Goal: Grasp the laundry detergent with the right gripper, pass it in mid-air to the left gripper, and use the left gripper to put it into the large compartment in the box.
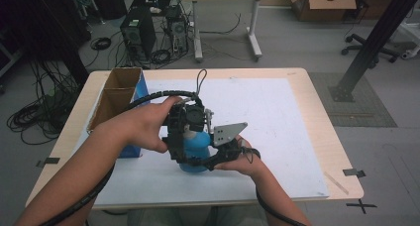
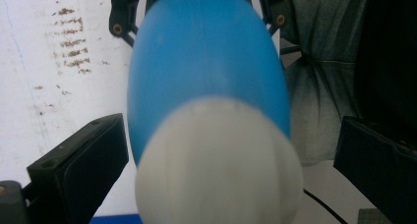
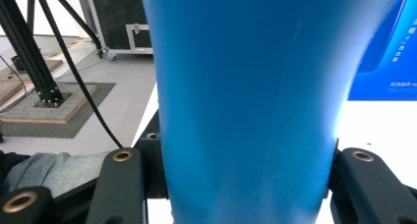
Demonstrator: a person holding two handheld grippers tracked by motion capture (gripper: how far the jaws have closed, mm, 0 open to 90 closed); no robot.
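Note:
A blue bottle (image 1: 196, 147) with a white cap (image 2: 216, 165) stands upright on the white mat (image 1: 277, 117). My right gripper (image 1: 210, 160) comes in from the near right at table level and is shut on the bottle's lower body (image 3: 246, 86), its two jaws pressed against either side. My left gripper (image 1: 189, 129) hangs over the bottle and points down. Its jaws straddle the cap: the left pad (image 2: 83, 155) is almost at the cap, while the right pad (image 2: 378, 170) stands apart from it. The right gripper's jaw ends (image 2: 118, 27) show far down beside the bottle's base.
An open cardboard box (image 1: 116, 99) with a blue side stands at the mat's left edge, close behind my left hand. The wooden table (image 1: 322, 137) ends just past the mat on the right and front. A person's grey clothing (image 2: 324, 86) lies beyond the near edge.

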